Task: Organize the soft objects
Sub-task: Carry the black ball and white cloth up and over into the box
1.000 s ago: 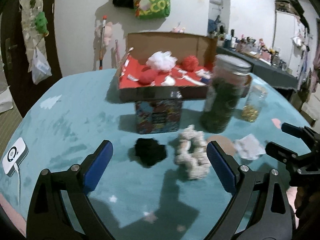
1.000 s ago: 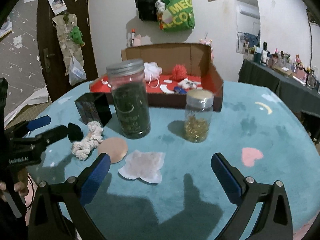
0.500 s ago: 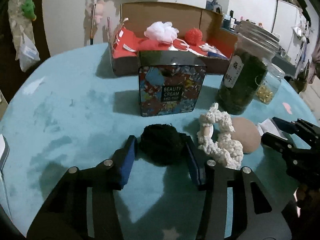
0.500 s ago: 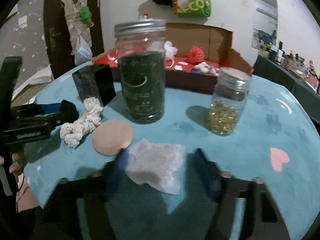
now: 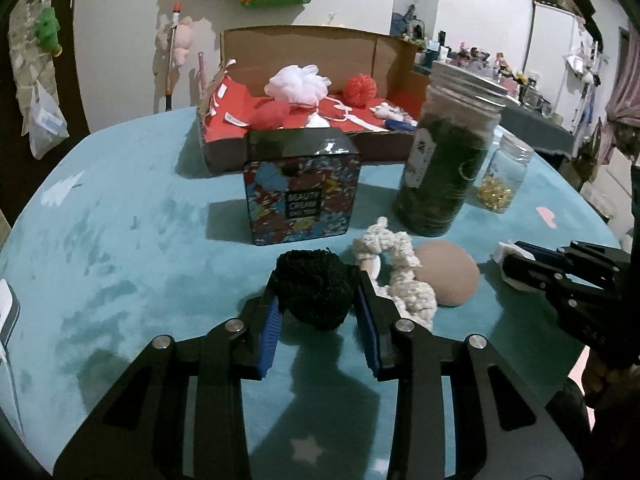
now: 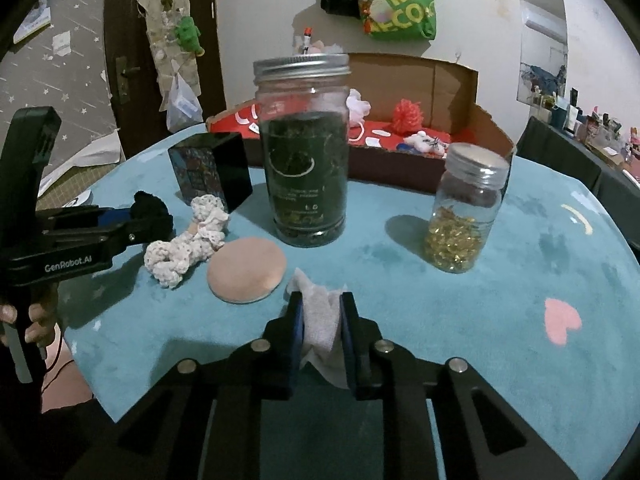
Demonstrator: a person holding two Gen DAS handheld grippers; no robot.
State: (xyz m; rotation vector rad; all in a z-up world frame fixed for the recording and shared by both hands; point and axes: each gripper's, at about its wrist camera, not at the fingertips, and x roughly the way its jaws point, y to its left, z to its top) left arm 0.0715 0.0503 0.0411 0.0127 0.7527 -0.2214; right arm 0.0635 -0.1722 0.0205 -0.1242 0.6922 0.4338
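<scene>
Clearly, tin [image 5: 301,192] reads "BEAUTY CREAM"; left gripper [image 6: 132,220] reads "GenRobot.AI".

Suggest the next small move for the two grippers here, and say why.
Probably lift both straight up: the left gripper is shut on the black pom-pom, the right gripper on the white cloth, and the cardboard box holds similar soft items.

A round table [image 6: 540,248] covered in teal cloth is seen. At its far side a cardboard box [image 6: 440,176] is set. Nearer stand a patterned tin [image 5: 302,196], a tall jar [image 6: 304,152] and, to its right, a small jar [image 6: 466,208]. Near the front edge lie a white knitted piece [image 6: 184,244] and a round beige pad [image 6: 246,274].
</scene>
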